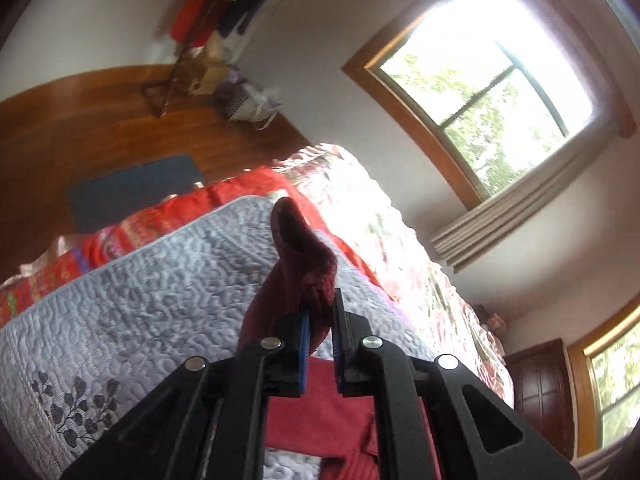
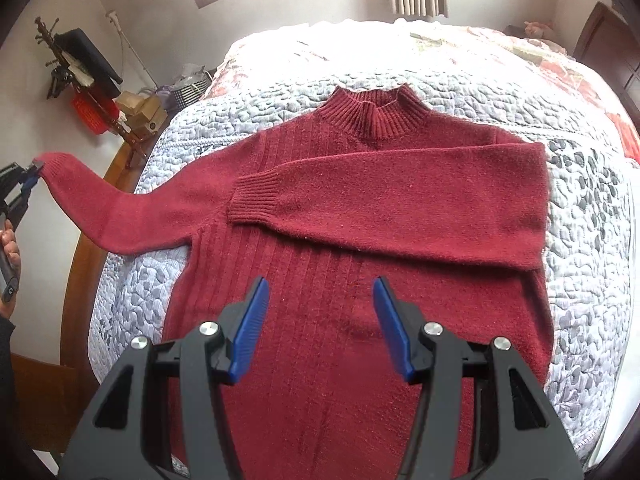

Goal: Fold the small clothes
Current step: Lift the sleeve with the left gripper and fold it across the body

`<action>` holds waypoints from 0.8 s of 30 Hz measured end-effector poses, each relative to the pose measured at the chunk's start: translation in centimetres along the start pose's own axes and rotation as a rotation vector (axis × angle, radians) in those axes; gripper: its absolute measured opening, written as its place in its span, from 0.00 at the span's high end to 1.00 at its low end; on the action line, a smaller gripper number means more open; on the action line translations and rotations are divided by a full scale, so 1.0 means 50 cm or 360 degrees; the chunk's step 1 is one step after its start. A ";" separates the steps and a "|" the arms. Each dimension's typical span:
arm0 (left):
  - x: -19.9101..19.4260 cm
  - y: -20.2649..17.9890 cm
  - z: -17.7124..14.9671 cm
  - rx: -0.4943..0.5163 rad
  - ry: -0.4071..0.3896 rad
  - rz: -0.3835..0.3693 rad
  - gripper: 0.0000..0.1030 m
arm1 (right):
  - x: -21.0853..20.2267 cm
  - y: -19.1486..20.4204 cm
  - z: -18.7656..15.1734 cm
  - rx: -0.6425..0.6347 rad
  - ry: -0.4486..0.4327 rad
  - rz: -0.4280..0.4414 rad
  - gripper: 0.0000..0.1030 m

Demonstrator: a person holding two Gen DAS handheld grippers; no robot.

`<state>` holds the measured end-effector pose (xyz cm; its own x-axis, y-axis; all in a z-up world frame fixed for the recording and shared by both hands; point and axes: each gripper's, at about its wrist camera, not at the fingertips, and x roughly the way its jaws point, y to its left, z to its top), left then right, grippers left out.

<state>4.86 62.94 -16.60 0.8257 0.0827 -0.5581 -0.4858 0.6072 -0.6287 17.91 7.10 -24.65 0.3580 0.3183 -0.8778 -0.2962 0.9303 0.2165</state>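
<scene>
Looking along my left tongs (image 1: 320, 320), I see the blue pads pinched shut on the cuff of a dark red sleeve (image 1: 298, 252), which rises from the tips to the centre of the frame. Below it, at lower left, spreads a grey quilted bedspread (image 1: 140, 292); a bright window (image 1: 488, 92) fills the upper right, and wooden floor (image 1: 80, 132) shows at upper left.

From my right tongs (image 2: 320, 320), at the bottom centre of the frame, the blue pads stand wide apart and hold nothing, hovering over the lower body of the sweater (image 2: 340, 280). The red sweater lies flat on the bedspread (image 2: 592, 240), collar toward the top of the frame. One sleeve (image 2: 400, 196) is folded across the chest, its ribbed cuff pointing left. The other sleeve (image 2: 120, 208) stretches out to the left edge of the frame, where the left tongs (image 2: 34, 172) grip its end, past the side of the bed. A hand (image 2: 10, 248) shows just below them.
</scene>
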 end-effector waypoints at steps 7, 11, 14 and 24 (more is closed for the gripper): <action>0.069 -0.276 -0.122 0.0416 0.0164 -0.0196 0.91 | -0.057 -0.086 -0.022 0.0130 -0.0058 -0.0042 0.46; 0.143 -0.373 -0.235 0.0530 0.0312 -0.0275 0.91 | -0.080 -0.141 -0.043 0.0210 -0.0084 -0.0085 0.46; 0.214 -0.425 -0.317 0.0583 0.0448 -0.0311 0.91 | -0.086 -0.181 -0.061 0.0274 -0.0083 -0.0112 0.46; 0.421 -0.465 -0.591 0.0745 0.0864 -0.0217 0.91 | -0.042 -0.284 -0.075 0.0502 -0.0013 -0.0050 0.45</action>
<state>25.07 27.19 -29.74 0.5523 -0.3478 -0.7577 -0.1146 0.8685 -0.4822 18.05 -7.46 -27.47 0.3701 0.2887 -0.8830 0.0040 0.9500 0.3123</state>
